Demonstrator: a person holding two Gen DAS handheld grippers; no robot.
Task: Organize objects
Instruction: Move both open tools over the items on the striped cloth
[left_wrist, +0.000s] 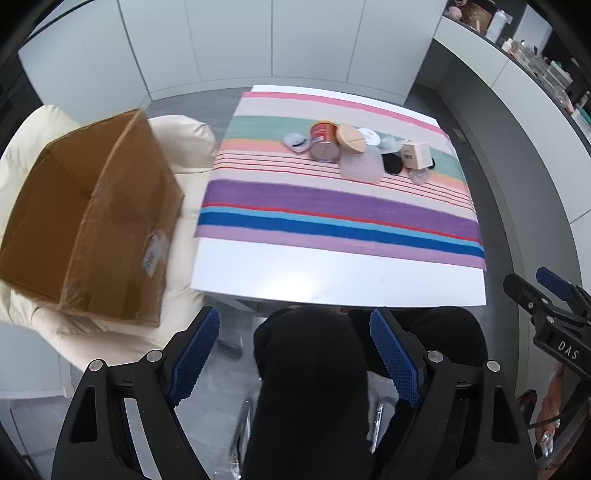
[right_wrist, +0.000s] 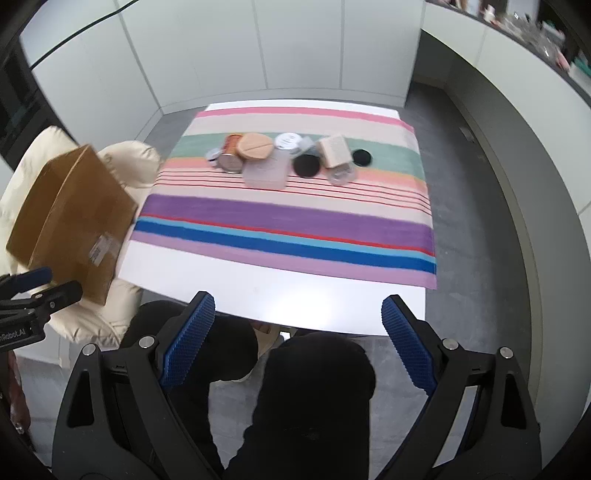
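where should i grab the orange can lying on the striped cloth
Grip the orange can across its round body, coming down from above with the gripper fingers on either long side. It lies on its side with the metal end toward the camera, and the peach round puff crowds its right, so lower the right gripper, open and empty, carefully.

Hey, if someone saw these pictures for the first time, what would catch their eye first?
Probably the bright striped cloth covering the white table, with a cluster of small jars and tins along its far side. Next, the open cardboard box on a cream cushion left of the table.
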